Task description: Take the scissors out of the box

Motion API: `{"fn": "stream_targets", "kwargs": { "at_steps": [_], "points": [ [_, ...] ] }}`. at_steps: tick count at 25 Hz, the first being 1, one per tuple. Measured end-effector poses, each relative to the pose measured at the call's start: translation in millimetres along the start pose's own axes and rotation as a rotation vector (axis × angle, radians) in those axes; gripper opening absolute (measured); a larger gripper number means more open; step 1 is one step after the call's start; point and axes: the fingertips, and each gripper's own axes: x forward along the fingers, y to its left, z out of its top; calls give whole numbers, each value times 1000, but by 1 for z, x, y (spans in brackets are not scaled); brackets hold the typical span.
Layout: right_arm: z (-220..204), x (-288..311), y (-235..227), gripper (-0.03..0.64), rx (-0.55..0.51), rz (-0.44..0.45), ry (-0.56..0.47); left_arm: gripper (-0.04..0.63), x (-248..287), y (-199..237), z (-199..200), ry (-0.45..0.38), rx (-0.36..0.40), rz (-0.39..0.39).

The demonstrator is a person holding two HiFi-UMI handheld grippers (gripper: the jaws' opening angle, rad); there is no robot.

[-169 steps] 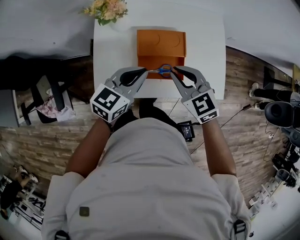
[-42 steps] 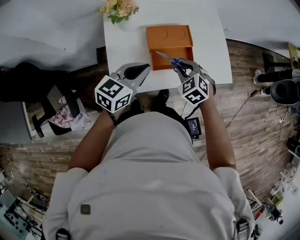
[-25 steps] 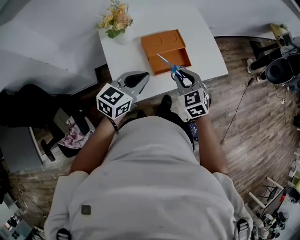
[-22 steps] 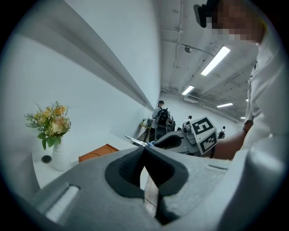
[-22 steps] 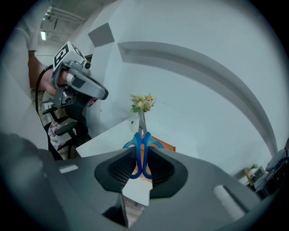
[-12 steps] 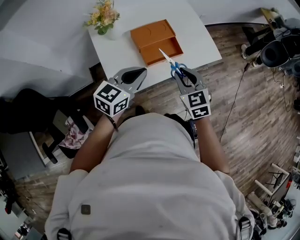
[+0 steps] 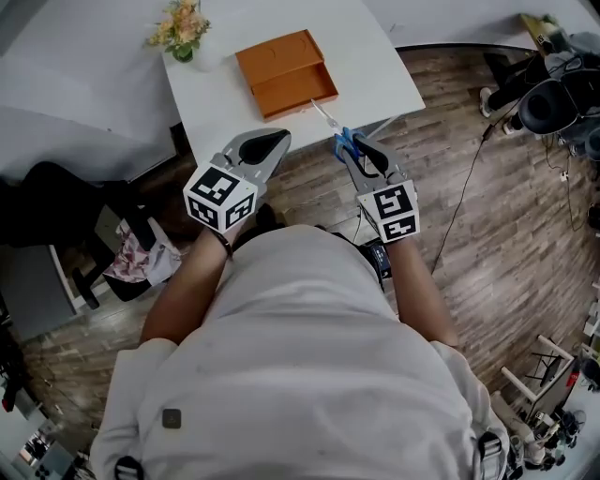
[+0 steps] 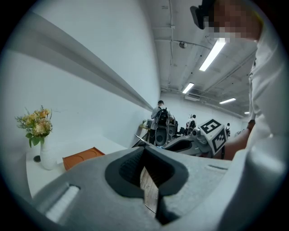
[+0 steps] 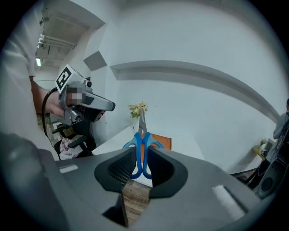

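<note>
- my right hand-held gripper (image 7: 347, 148) is pinching the scissors (image 9: 142, 135) by the blue handle loops; the pads press on both loops and the blades stick out past the jaw tips.
- my left hand-held gripper (image 7: 281, 138) is pressed together at the tips with nothing between the jaws.
- the scissors are out of the box (image 7: 281, 61) and carried in the air, touching neither box nor table (image 7: 375, 66).
- long axis: the scissors run in line with my right hand-held gripper, away from me. the blade tips point back toward the near, open side of the box and sit about level with the table's near edge. the handles hang over the wood floor (image 7: 450, 187).
- bearing: the box lies ahead and to the left of the blades, well apart from them. the right hand is the nearer one to the scissors, being the one that holds them. the left is beside it, also off the table, over the floor.
- open room: bare table top lies to the right of the box and along the near edge. the flowers (image 7: 178, 23) stand at the far left corner, clear of any path.
- judgement: extraction looks done. if a set-down follows, the bare strip right of the box is the safest spot, since the blades lead and would meet the table edge first.
</note>
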Motion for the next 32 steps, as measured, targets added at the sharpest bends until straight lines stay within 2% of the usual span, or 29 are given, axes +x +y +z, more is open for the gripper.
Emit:
{"fn": "stream_targets", "kwargs": {
  "at_steps": [10, 18, 26, 32],
  "points": [
    [-28, -59, -10, 98, 21, 86, -62, 3, 14, -67, -15, 15, -3, 74],
    [-48, -82, 7, 98, 57, 128, -74, 3, -6, -92, -27, 35, 2, 113],
    [-40, -104, 33, 100, 78, 92, -114, 3, -29, -105, -36, 30, 7, 81],
    [-26, -114, 69, 100, 84, 40, -135, 4, -69, -105, -45, 16, 13, 41]
  ]
}}
